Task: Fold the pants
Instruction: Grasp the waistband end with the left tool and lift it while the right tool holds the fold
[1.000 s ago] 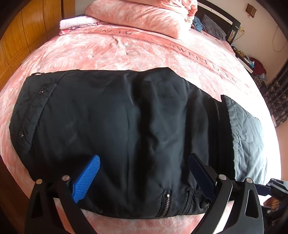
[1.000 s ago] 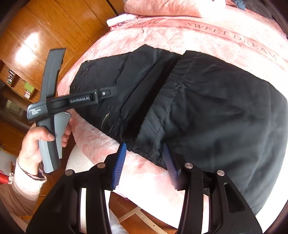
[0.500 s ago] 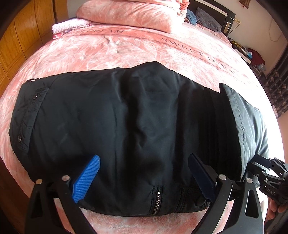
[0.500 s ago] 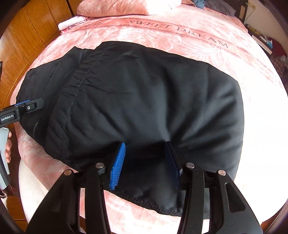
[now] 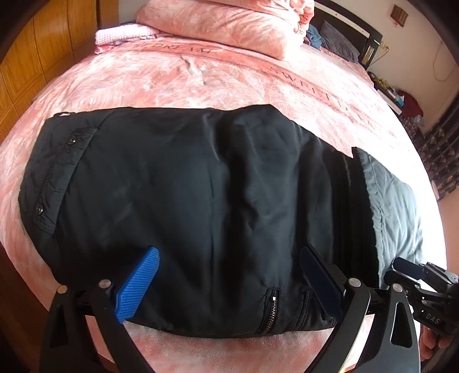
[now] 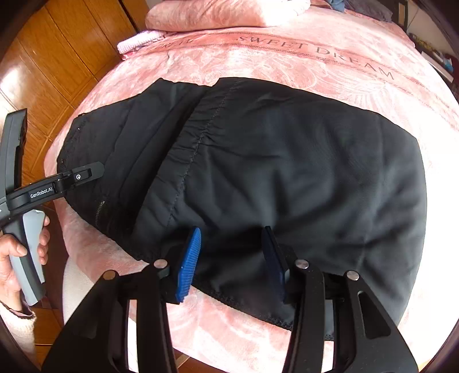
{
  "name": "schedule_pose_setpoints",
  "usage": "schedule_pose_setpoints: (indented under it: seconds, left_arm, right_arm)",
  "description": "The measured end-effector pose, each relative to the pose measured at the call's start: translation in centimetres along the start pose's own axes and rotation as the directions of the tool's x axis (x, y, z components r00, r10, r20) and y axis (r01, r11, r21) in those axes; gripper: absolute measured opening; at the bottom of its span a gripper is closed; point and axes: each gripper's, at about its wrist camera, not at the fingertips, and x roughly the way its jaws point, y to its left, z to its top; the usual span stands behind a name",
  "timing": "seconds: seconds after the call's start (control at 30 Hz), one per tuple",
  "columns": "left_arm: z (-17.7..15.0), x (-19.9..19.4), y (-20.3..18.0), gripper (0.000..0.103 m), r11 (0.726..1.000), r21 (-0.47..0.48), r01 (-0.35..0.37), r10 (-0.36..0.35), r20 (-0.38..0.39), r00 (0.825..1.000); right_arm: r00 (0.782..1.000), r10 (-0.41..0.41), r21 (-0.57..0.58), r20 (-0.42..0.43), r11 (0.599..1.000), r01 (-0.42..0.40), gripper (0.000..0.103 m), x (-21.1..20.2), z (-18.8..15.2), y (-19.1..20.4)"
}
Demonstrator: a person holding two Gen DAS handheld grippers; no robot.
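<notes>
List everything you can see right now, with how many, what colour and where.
pants: one, black, folded flat across the near part of the bed
zip: one, silver on black, at the pants' near edge
snaps: at least two, dark, on the pants' left end in the left wrist view
bedspread: one, pink with lettering, under the pants
pillow: one, pink, at the far end
towel: one, pale pink, beside the pillow
wardrobe: one, brown wood, left of the bed
left gripper: one, black with blue fingers, open over the pants
right gripper: one, black with blue fingers, parted over the pants' near edge
hand: one, holding the left gripper's handle
</notes>
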Motion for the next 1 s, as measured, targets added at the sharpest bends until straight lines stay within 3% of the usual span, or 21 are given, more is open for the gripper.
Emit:
schedule_pose_setpoints:
  seconds: [0.13, 0.37, 0.43, 0.53, 0.73, 0.8, 1.0]
  left_arm:
    - [0.0, -1.8, 5.6, 0.098, 0.977, -0.203, 0.071, -0.064, 0.038, 0.997]
    - [-2.2, -2.9, 13.5, 0.092, 0.931, -0.365, -0.011, 0.005, -0.016, 1.0]
    - [-2.8, -2.5, 14.6, 0.086, 0.918, -0.396, -0.006, -0.007, -0.033, 0.999]
    - [-3.4, -1.3, 15.9, 0.086, 0.889, -0.458, 0.032, -0.062, -0.051, 0.997]
    - [-3.3, -0.1, 16.7, 0.086, 0.871, -0.49, 0.042, -0.075, -0.048, 0.996]
    - [-3.2, -0.1, 16.8, 0.086, 0.868, -0.493, 0.062, -0.087, -0.029, 0.996]
    - [-3.1, 0.1, 18.4, 0.077, 0.811, -0.567, 0.145, -0.155, 0.031, 0.987]
  right_arm:
    - [1.0, 0.002, -0.011, 0.023, 1.0, -0.002, 0.045, -1.0, -0.3, 0.2]
    - [0.999, 0.04, -0.032, 0.007, 0.999, -0.04, 0.045, -0.4, -0.4, 2.0]
    - [0.999, 0.047, -0.048, 0.001, 0.998, -0.047, 0.046, 0.2, -0.2, 2.8]
    - [0.999, 0.037, -0.065, -0.001, 0.997, -0.037, 0.047, 0.7, 0.1, 3.5]
    - [0.998, 0.054, -0.058, -0.01, 0.997, -0.055, 0.047, 1.1, 0.3, 3.3]
    - [0.998, 0.059, -0.056, -0.01, 0.997, -0.059, 0.048, 1.2, 0.3, 3.2]
    - [0.999, 0.046, -0.065, -0.012, 0.997, -0.046, 0.049, 1.7, 0.2, 3.3]
